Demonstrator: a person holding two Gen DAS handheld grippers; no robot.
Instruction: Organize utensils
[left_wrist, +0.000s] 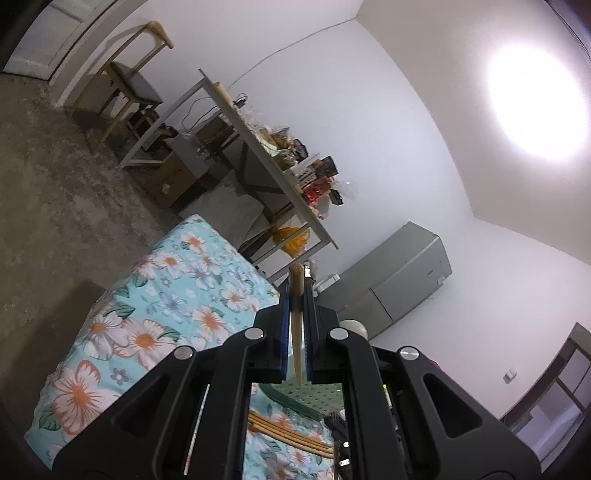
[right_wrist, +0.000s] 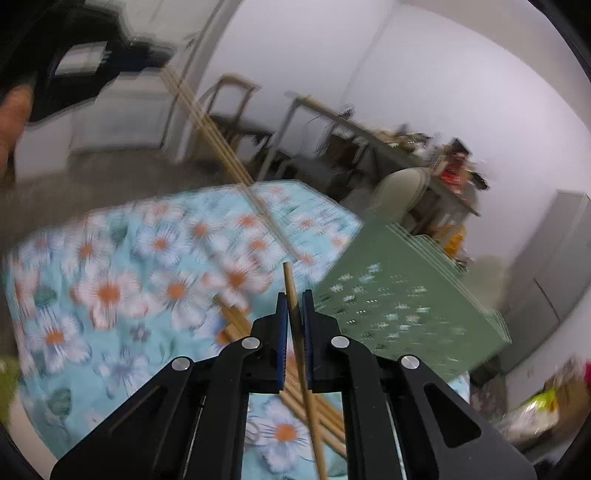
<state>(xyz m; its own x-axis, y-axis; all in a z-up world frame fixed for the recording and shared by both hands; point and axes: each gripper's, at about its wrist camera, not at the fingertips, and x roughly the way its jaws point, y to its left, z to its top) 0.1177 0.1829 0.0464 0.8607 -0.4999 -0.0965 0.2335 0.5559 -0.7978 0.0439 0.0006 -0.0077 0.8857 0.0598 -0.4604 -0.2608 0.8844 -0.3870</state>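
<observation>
My left gripper (left_wrist: 296, 295) is shut on wooden chopsticks (left_wrist: 296, 280), lifted above the floral table, with their blunt ends past my fingertips. More loose chopsticks (left_wrist: 288, 432) lie on the cloth below it. My right gripper (right_wrist: 294, 306) is shut on a single wooden chopstick (right_wrist: 290, 280) above a pile of loose chopsticks (right_wrist: 325, 410). The left gripper's held chopsticks (right_wrist: 221, 147) cross the blurred right wrist view from the upper left. A green perforated utensil basket (right_wrist: 406, 310) stands to the right of my right gripper; it also shows in the left wrist view (left_wrist: 314, 397).
The table has a blue floral cloth (left_wrist: 166, 314). Behind it are a cluttered long white table (left_wrist: 258, 147), a wooden chair (left_wrist: 129, 85) and a grey cabinet (left_wrist: 399, 288). A pale round object (right_wrist: 402, 188) sits behind the basket.
</observation>
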